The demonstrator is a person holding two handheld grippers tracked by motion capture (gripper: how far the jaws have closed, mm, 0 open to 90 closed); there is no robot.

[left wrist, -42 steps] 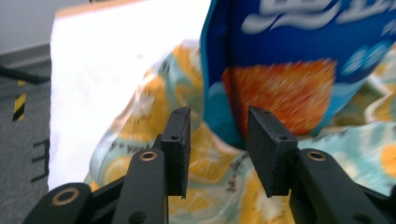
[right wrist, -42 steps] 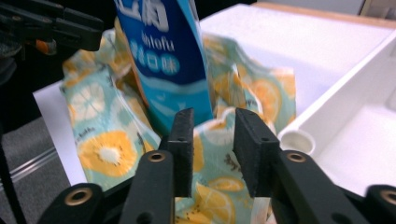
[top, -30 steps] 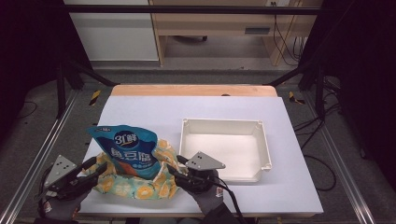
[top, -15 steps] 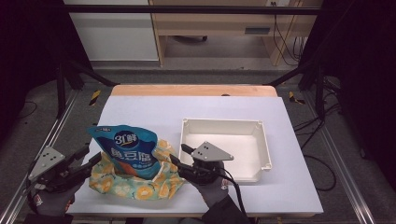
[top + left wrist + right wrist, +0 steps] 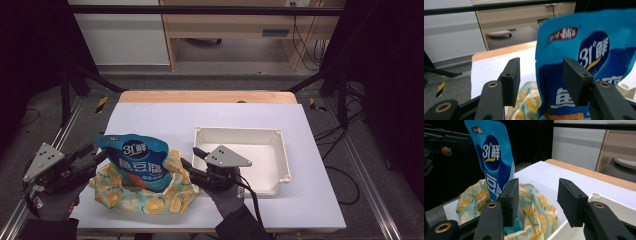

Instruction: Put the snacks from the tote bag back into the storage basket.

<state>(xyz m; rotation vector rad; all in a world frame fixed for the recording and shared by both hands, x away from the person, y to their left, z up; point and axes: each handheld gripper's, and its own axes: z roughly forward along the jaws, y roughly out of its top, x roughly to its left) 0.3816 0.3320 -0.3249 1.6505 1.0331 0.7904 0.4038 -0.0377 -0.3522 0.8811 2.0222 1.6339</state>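
Snack bags: I counted one blue pouch (image 5: 138, 162) standing inside the cloth.
Fruit-print cloth bags: I saw one (image 5: 150, 196).
White trays: one (image 5: 282, 152) sat on my desk (image 5: 210, 112).
Grippers: I had two, left gripper (image 5: 100, 154) and right gripper (image 5: 192, 157).

The high view looked forward and down over the whole table (image 5: 310, 150). The left gripper view sat close, aimed across at the bag (image 5: 584, 62) toward the far edge. The right gripper view faced that same bag (image 5: 494, 157) from the opposite side.
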